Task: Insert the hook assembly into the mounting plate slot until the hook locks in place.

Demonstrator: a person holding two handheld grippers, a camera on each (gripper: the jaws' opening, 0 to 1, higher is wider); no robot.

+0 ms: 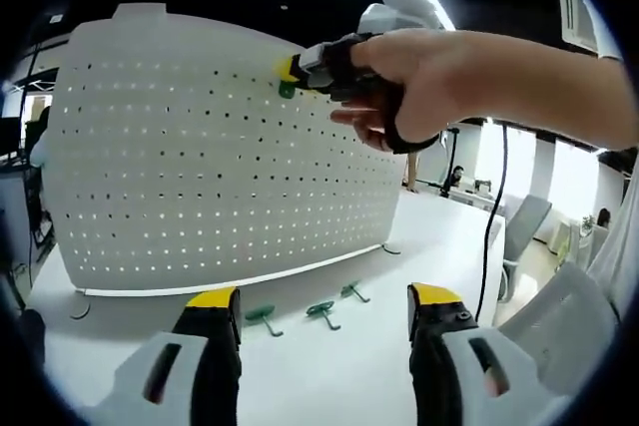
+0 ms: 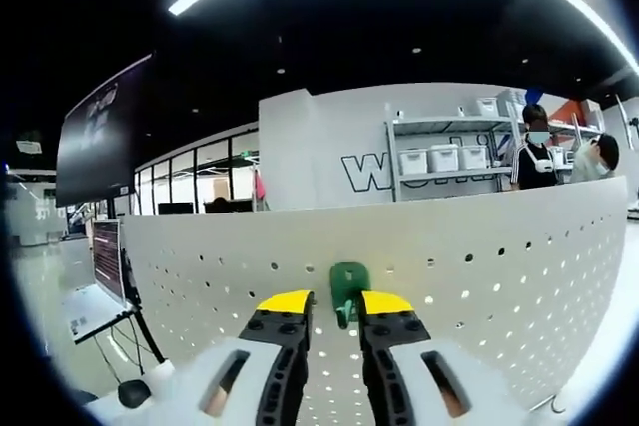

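Jaws of the right gripper (image 2: 335, 304) stand narrow, their yellow tips pinching a green hook (image 2: 348, 291) between them at the upper part of the white pegboard (image 2: 479, 276). The hook's flat head sits against the board's face near its top edge; whether its pegs are seated in the holes cannot be told. In the left gripper view the same gripper (image 1: 292, 75) comes in from the right, gripped by a person's hand (image 1: 409, 82), and a bit of green shows at its tip against the board's upper right area.

The left gripper (image 1: 324, 298) has its jaws wide apart with nothing between them, held low over the white table (image 1: 439, 246) in front of the board. Just beyond its yellow tips three more green hooks (image 1: 321, 312) lie loose on the table in a short row, near the board's lower edge and apart from one another.

The pegboard stands upright on small feet on the table. Beyond it in the right gripper view are shelves (image 2: 444, 157) with white bins, and two people stand at the far right.
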